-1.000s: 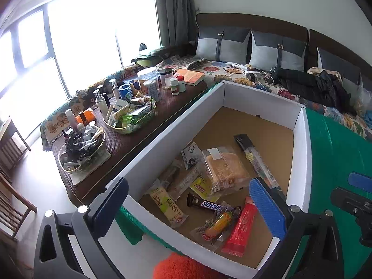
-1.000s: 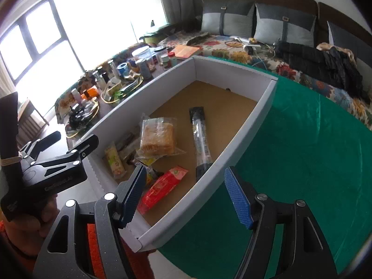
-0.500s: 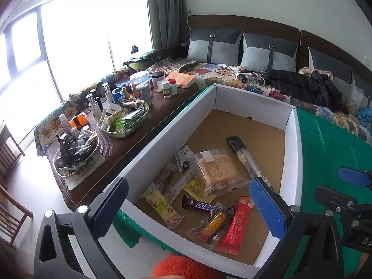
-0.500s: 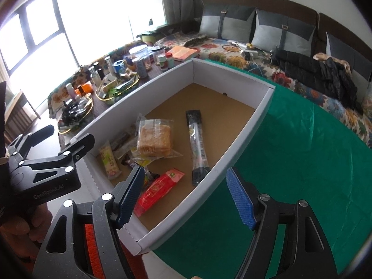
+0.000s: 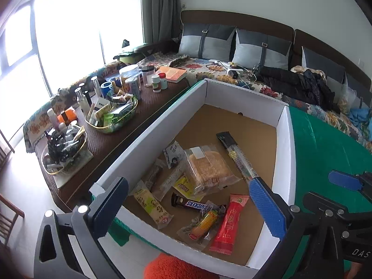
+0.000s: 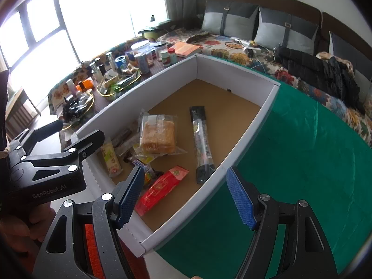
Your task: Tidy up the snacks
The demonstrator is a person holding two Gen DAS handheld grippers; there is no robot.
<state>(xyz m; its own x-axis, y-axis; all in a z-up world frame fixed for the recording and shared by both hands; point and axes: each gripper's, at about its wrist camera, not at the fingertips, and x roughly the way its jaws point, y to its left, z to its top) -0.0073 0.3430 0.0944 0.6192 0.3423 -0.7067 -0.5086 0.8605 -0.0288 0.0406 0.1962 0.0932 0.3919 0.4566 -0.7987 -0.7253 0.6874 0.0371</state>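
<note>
So all the snacks I can see are sitting inside the white cardboard box on its brown floor, bunched toward the near end: wrapped bread, Snickers bar, red stick pack, a long dark-topped stick pack, a green-and-cream pack, a yellow packet, plus a few small clear-wrapped bits I can't read. The far half of the box is bare.

Nothing snack-like is on the green cloth beside it. So "in the box" looks covered, but they lie in a loose heap, some overlapping, not in rows. Could be collected and awaiting sorting, or this is the finished look. Can't tell from here.

Both my claws are spread wide with nothing between the pads: left gripper hovering over the near end, right gripper over the box's right wall. The side table with jars isn't involved.
</note>
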